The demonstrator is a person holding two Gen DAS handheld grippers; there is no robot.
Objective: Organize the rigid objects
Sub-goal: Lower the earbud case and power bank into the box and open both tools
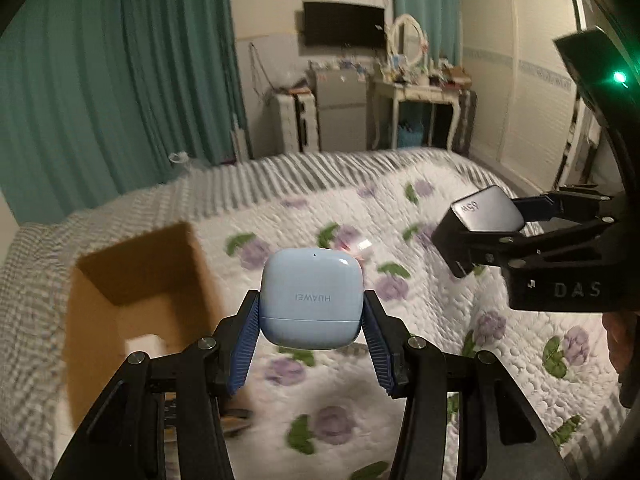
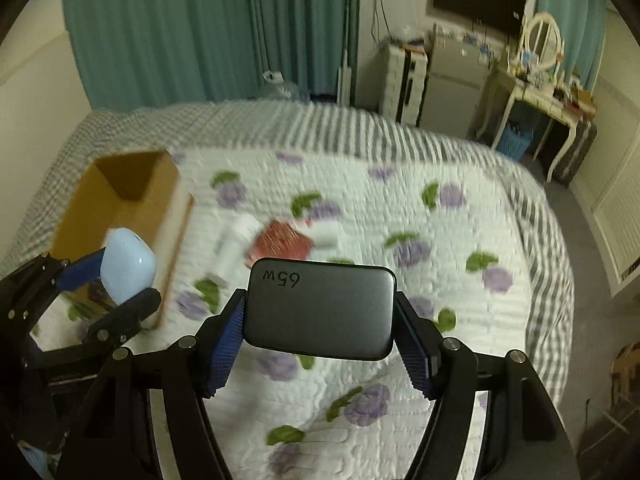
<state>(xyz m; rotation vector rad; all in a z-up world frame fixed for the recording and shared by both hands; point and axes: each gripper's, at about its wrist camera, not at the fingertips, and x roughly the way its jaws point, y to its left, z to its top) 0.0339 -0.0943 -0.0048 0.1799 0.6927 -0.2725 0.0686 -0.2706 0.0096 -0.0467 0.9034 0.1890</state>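
My left gripper (image 1: 311,316) is shut on a light blue Huawei earbud case (image 1: 312,296) and holds it above the bed, right of an open cardboard box (image 1: 132,280). My right gripper (image 2: 320,320) is shut on a dark grey 65W charger (image 2: 320,312), also in the air over the quilt. In the left wrist view the right gripper (image 1: 480,236) with the charger (image 1: 486,212) is at the right. In the right wrist view the left gripper (image 2: 128,276) with the blue case (image 2: 128,266) is at the left, in front of the box (image 2: 120,200).
A floral quilt (image 2: 400,240) covers the bed. On it lie a white tube (image 2: 236,240), a red box (image 2: 280,242) and a small white item (image 2: 324,234). Teal curtains, a small fridge (image 2: 452,88) and a dressing table (image 2: 532,92) stand beyond the bed.
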